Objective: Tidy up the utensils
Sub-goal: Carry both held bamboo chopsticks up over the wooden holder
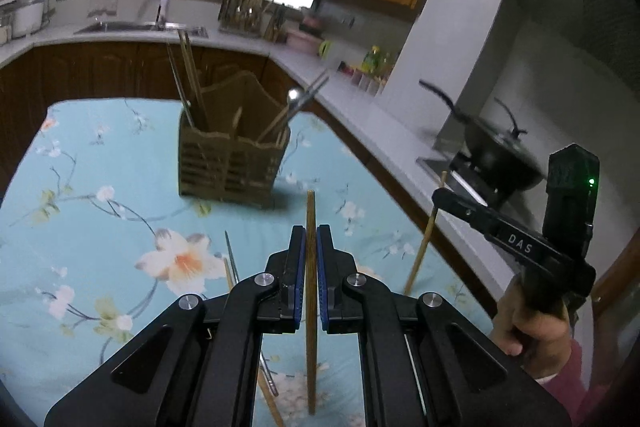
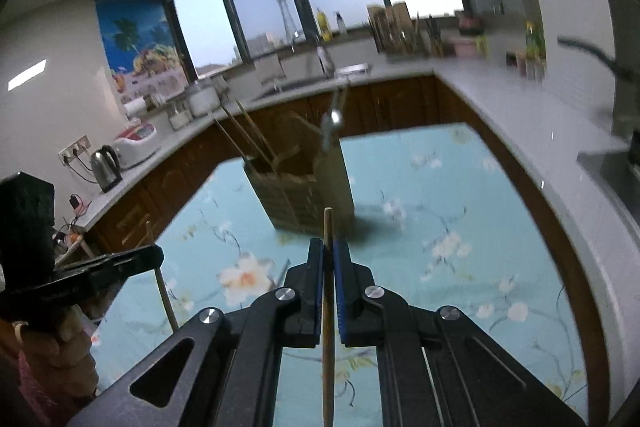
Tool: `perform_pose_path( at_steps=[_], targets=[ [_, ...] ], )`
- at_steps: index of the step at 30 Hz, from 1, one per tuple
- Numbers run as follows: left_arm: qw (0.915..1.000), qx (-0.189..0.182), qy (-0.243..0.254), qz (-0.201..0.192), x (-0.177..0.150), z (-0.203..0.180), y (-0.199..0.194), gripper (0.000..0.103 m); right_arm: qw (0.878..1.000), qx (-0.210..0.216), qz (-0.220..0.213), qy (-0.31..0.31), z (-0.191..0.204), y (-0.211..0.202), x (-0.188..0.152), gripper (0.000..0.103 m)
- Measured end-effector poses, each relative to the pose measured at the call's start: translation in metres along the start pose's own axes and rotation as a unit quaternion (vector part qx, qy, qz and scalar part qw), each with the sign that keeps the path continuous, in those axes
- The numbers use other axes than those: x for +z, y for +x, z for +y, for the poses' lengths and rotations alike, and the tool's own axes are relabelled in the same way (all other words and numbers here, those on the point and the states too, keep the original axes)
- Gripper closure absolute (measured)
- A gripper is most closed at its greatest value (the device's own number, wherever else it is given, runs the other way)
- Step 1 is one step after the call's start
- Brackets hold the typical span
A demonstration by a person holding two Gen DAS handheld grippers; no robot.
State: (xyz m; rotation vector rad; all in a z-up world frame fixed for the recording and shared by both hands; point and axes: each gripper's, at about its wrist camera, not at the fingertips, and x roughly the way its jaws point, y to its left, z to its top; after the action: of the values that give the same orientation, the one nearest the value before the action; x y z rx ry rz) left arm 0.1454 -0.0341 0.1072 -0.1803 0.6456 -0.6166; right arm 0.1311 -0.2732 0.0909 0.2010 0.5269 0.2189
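Both grippers are matt black plastic with shiny metal bolts and blue rubbery-looking pads. Each chopstick looks like plain wood, matt. The holder is slatted brown, wood or bamboo by the look. The tablecloth is floral cloth, soft sheen. The spoon is glossy metal.
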Motion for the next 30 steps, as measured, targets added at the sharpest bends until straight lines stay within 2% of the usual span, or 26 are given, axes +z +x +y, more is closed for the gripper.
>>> perform_pose_path(
  at_steps=[8, 30],
  targets=[
    [0.9989, 0.005, -0.008, -0.046, 0.014, 0.01, -0.026, 0.099, 0.999, 0.005, -0.039, -0.011, 0.017, -0.014, 0.022, 0.098],
    [0.9934, 0.045, -0.023, -0.103, 0.056, 0.046, -0.026, 0.099, 0.998, 0.015, -0.063, -0.013, 0.025, -0.001, 0.051, 0.098]
  ],
)
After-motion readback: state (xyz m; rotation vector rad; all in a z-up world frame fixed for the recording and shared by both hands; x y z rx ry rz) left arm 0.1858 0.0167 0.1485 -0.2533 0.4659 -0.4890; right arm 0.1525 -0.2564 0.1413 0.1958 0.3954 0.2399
